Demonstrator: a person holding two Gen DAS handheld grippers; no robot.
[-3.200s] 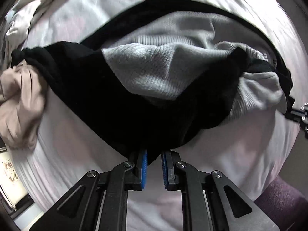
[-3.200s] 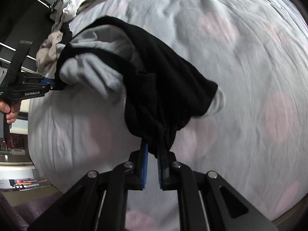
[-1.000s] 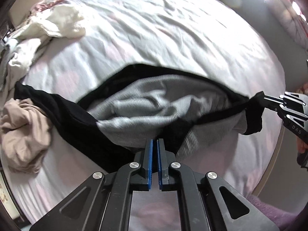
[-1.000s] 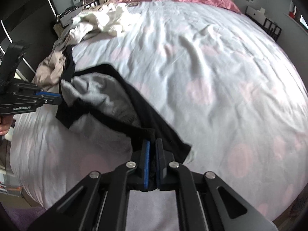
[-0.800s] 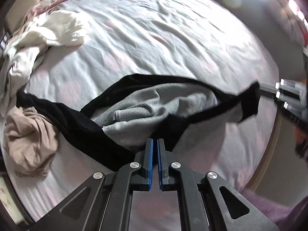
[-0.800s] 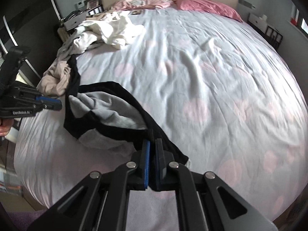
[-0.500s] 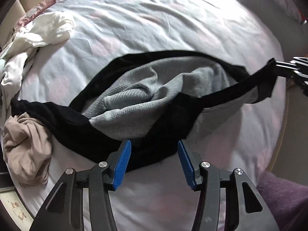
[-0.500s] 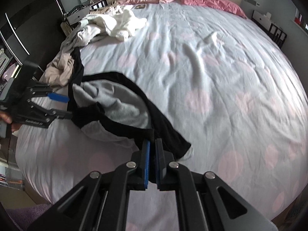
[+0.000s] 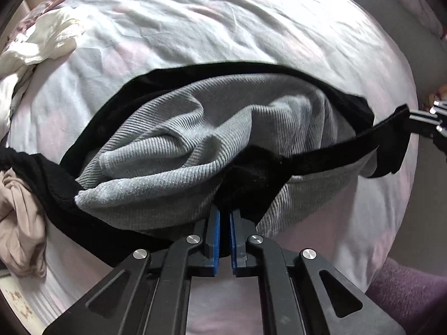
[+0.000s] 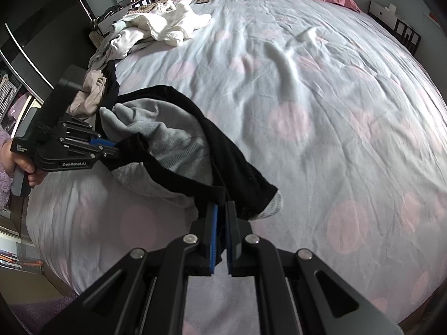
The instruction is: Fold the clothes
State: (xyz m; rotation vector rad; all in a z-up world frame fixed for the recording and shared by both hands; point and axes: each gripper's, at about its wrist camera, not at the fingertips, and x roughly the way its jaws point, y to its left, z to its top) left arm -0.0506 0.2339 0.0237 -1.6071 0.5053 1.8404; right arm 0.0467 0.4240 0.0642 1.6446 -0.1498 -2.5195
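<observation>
L gripper (image 9: 225,217) fingers just re-closed on garment (image 9: 178,150); R gripper (image 10: 220,209) fingers clamp its hem.

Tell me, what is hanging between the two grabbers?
The black and grey garment stretches between them: the left gripper pinches one end, the right gripper the other. The right wrist view shows both.

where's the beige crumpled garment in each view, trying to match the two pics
Left wrist view: the beige garment sits at the far left edge, below the middle, partly under the black and grey garment.
Right wrist view: it lies left of centre in the upper half, just behind the left tool.
Shared landmark: the white clothes pile, upper left in both.
</observation>
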